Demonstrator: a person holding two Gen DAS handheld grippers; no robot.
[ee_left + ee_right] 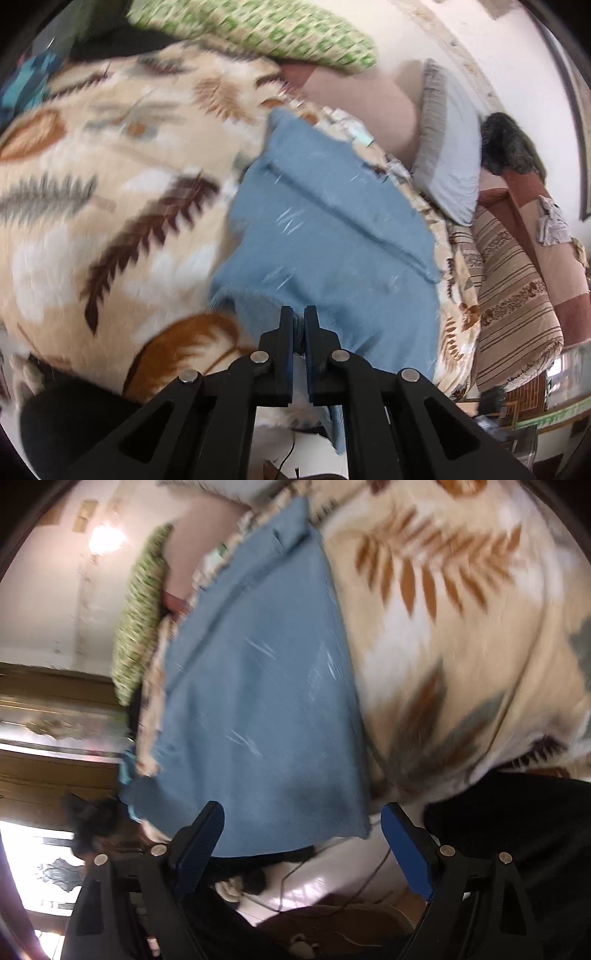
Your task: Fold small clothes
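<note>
A blue garment (325, 229) lies spread on a beige leaf-patterned blanket (110, 184) on a bed. My left gripper (299, 325) is shut on the garment's near edge, and a strip of blue cloth hangs down below its fingers. In the right wrist view the same garment (258, 686) stretches away over the blanket (443, 627). My right gripper (303, 808) is open at the garment's near hem. Its blue pads stand wide apart on either side of the hem and do not press on the cloth.
A green patterned pillow (258, 29) and a grey pillow (450, 147) lie at the far end of the bed. Striped bedding (513, 295) lines the right side. A dark furry thing (509, 144) sits beyond it. A thin cable (295, 871) runs below the bed edge.
</note>
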